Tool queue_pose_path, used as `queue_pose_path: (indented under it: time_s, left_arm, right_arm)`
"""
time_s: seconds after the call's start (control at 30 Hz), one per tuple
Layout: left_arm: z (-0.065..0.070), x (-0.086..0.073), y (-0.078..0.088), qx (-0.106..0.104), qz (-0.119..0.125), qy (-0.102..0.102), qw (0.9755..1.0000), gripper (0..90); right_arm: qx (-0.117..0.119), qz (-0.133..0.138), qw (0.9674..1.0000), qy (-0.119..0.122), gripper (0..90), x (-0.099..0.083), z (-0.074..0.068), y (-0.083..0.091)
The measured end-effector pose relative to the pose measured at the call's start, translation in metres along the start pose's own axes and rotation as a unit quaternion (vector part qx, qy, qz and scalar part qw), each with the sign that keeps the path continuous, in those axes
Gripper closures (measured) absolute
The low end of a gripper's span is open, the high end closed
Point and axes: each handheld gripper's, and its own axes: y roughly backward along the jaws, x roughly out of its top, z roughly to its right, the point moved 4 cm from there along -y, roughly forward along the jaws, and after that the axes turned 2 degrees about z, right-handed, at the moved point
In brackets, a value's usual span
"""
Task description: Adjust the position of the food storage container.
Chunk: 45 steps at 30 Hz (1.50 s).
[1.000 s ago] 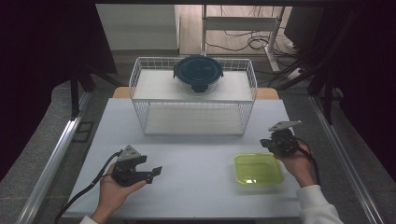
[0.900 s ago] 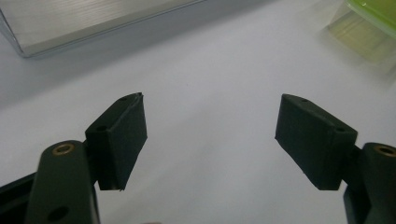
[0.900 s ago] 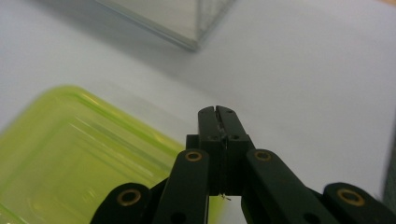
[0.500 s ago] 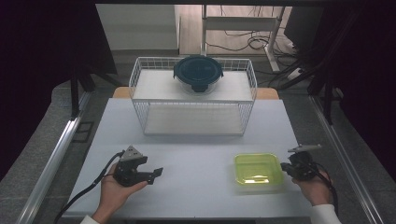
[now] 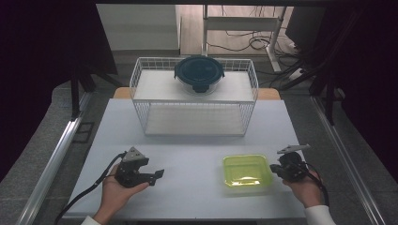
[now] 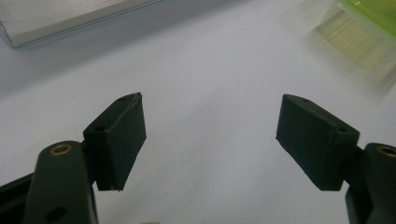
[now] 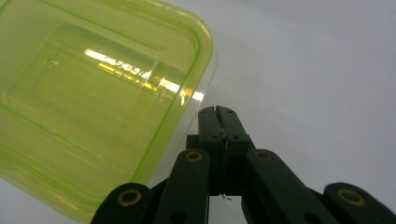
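The yellow-green container point(image 5: 247, 170), a translucent, square, rounded-corner plastic box with nothing visible inside, sits open on the white table point(image 5: 197, 140) near its front right; judging by this, it is not yet gripped, lifted or moved, so the handling itself looks to be wholly ahead. The right gripper point(image 7: 218, 112) lies just beside the box's right rim with its jaws pressed together on nothing, while the left gripper point(image 6: 210, 135) rests well apart on the table's left with jaws spread wide and empty; behind stands a white wire basket point(image 5: 197, 110) with a dark-lidded glass container point(image 5: 199, 73) on top
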Motion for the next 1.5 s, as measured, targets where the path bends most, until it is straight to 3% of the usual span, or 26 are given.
queue_pose_path:
  time_s: [0.3, 0.67, 1.5]
  left_arm:
    - [0.000, 0.000, 0.001, 0.000, -0.001, -0.002, 1.0000, 23.6]
    - [-0.001, 0.000, 0.001, 0.000, -0.002, -0.001, 1.0000, 23.8]
    - [-0.001, -0.001, 0.001, 0.005, -0.002, -0.003, 1.0000, 23.8]
  right_arm:
    - [0.040, -0.011, 0.9980, 0.048, 88.8, 0.011, -0.043, -0.011]
    - [0.061, -0.021, 0.9949, 0.077, 88.8, 0.016, -0.070, -0.020]
    - [0.090, -0.015, 0.9847, 0.148, 88.8, 0.053, -0.137, -0.051]
